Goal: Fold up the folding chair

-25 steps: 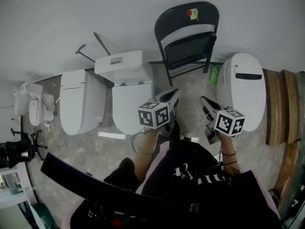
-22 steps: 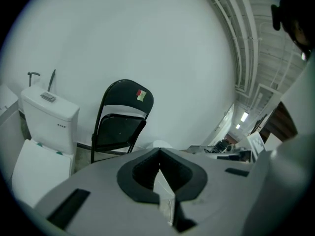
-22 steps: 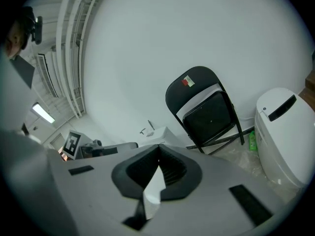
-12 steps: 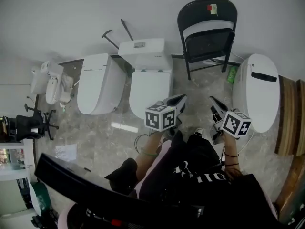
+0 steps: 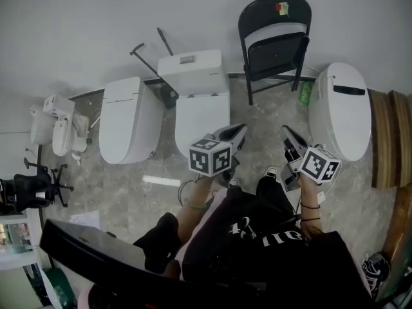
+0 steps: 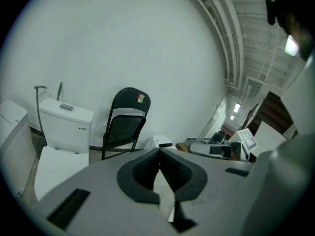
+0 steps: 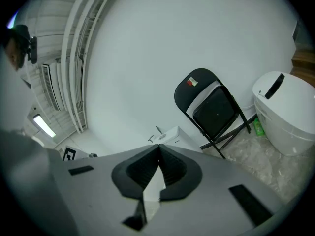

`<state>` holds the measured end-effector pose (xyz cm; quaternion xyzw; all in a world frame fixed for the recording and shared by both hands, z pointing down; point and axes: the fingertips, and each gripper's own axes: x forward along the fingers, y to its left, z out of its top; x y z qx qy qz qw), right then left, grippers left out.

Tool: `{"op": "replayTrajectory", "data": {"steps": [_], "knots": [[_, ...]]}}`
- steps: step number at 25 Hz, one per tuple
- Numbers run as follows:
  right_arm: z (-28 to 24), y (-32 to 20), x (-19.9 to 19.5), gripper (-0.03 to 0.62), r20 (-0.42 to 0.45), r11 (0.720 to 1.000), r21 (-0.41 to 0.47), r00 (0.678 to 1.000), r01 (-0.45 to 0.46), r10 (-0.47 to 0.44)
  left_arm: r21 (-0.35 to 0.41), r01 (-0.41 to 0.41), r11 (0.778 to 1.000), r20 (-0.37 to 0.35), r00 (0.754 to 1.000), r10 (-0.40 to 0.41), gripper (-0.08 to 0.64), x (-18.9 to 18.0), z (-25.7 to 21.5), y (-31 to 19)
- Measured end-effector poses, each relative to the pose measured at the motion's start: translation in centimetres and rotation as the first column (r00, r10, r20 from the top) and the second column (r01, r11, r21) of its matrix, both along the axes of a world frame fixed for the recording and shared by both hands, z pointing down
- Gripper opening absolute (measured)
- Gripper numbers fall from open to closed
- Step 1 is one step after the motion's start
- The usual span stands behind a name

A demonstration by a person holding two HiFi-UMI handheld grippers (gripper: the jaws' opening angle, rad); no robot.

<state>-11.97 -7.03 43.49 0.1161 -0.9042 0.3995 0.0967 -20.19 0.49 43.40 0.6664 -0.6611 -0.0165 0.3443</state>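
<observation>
Head view: the black folding chair (image 5: 275,44) stands unfolded against the white wall, between a tank toilet (image 5: 193,85) and a rounded white toilet (image 5: 340,108). A red and green sticker (image 5: 282,8) sits on its backrest; any print on it is too small to read. A green bottle (image 5: 305,93) stands by the chair's leg. The left gripper (image 5: 239,129) and right gripper (image 5: 284,131) are held side by side in front of the person's body, both pointing toward the chair and well apart from it. White lettering on the person's black shirt cannot be read.

Left gripper view: the jaws are closed with nothing between them. The chair shows beyond them, next to the tank toilet, whose small dark mark is illegible. Only this view shows a lit corridor at right.

Right gripper view: the jaws are likewise closed and empty. The chair stands ahead with the bottle beside the rounded toilet.
</observation>
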Motion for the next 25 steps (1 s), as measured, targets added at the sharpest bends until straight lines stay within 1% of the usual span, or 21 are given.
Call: {"op": "replayTrajectory", "data": {"steps": [3, 5, 10, 16, 20, 25], "knots": [[0.6, 3.6, -0.2, 0.014, -0.019, 0.999, -0.002, 0.999, -0.049, 0.049, 0.008, -0.032, 0.999, -0.049, 0.998, 0.032, 0.003, -0.9, 0.6, 3.2], [1.0, 5.8, -0.1, 0.014, -0.024, 0.996, -0.011, 0.996, -0.091, 0.090, 0.014, -0.069, 0.997, -0.075, 0.995, 0.070, 0.004, -1.0, 1.0, 4.8], [1.5, 9.5, 0.4, 0.014, -0.037, 0.987, -0.008, 0.986, -0.163, 0.162, 0.038, -0.171, 0.984, -0.073, 0.982, 0.174, 0.004, -0.2, 1.0, 6.8], [0.8, 11.3, 2.7, 0.014, -0.047, 0.978, 0.026, 0.977, -0.205, 0.206, 0.067, -0.262, 0.963, -0.075, 0.961, 0.267, 0.004, 3.1, 0.3, 6.9], [0.6, 10.9, 4.2, 0.014, -0.056, 0.978, 0.055, 0.977, -0.201, 0.204, 0.089, -0.278, 0.957, -0.074, 0.956, 0.284, 0.005, 5.1, -0.4, 6.3], [-0.5, 10.0, 6.4, 0.014, -0.051, 0.983, 0.067, 0.983, -0.174, 0.177, 0.095, -0.257, 0.962, -0.072, 0.962, 0.264, 0.004, 8.0, -1.3, 5.6]]}}
